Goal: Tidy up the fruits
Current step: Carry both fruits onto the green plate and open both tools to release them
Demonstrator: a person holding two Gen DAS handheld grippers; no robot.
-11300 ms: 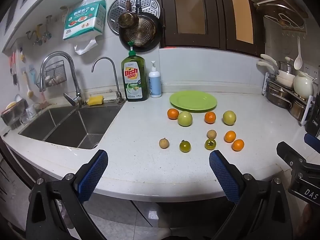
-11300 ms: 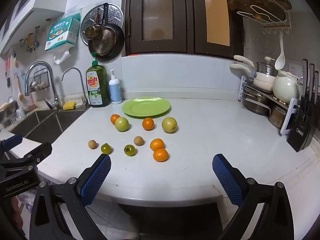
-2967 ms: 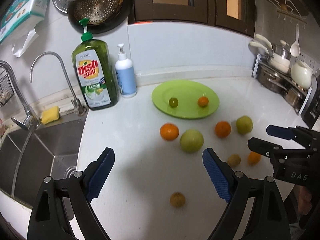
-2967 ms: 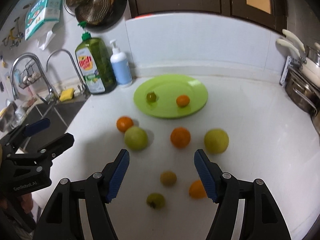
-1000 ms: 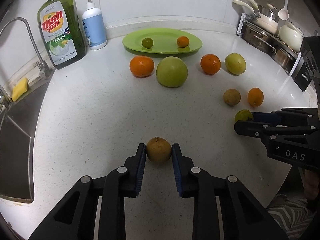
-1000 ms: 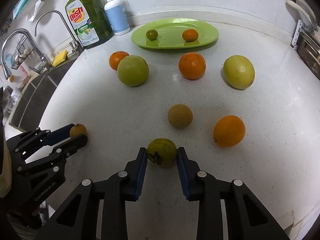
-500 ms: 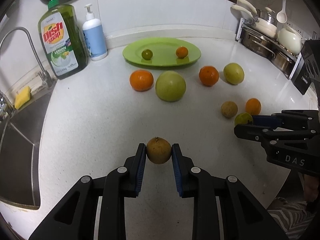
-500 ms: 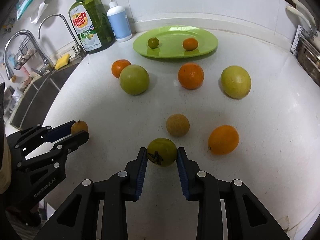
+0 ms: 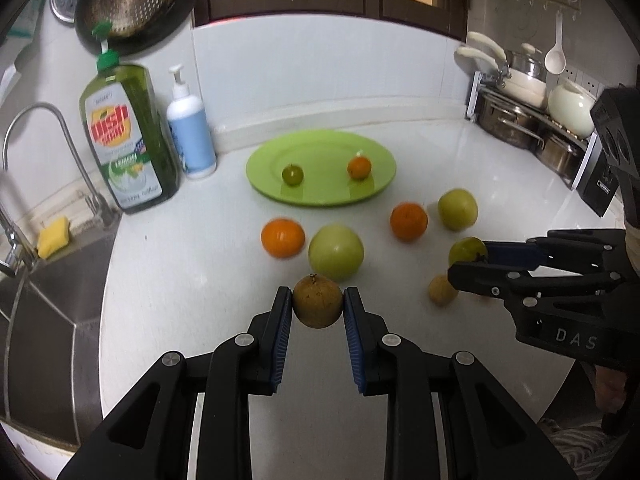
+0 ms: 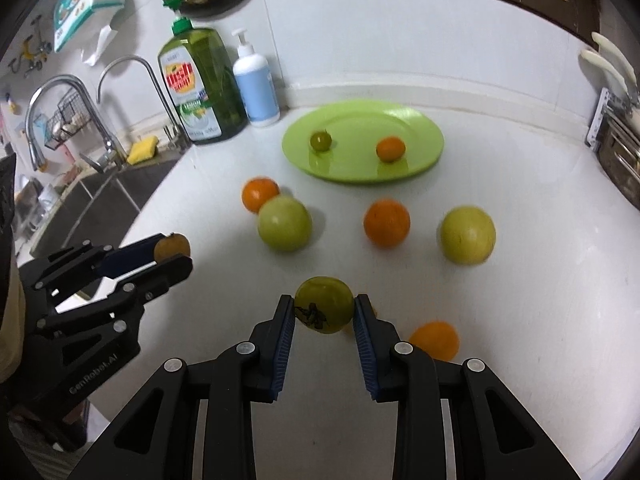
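My left gripper (image 9: 317,309) is shut on a small brown fruit (image 9: 317,306), lifted above the white counter (image 9: 180,272). My right gripper (image 10: 324,312) is shut on a small green tomato (image 10: 324,304), also off the counter. From the left wrist view the right gripper (image 9: 474,258) shows at the right with its green tomato (image 9: 464,250); from the right wrist view the left gripper (image 10: 176,252) shows at the left holding the brown fruit (image 10: 170,246). The green plate (image 9: 320,196) at the back carries a small green tomato (image 9: 292,174) and a small orange (image 9: 359,168).
Loose on the counter lie two oranges (image 9: 283,237) (image 9: 408,221), two large green fruits (image 9: 336,251) (image 9: 457,209), a brown fruit (image 9: 440,290) and a small orange (image 10: 436,340). Dish soap (image 9: 124,140) and a pump bottle (image 9: 190,136) stand at the back left beside the sink (image 9: 36,288). Pots (image 9: 520,116) fill the right.
Both grippers have risen with their fruits and tilted up, so the plate and back wall show more. The brown fruit and the green tomato have left the counter.
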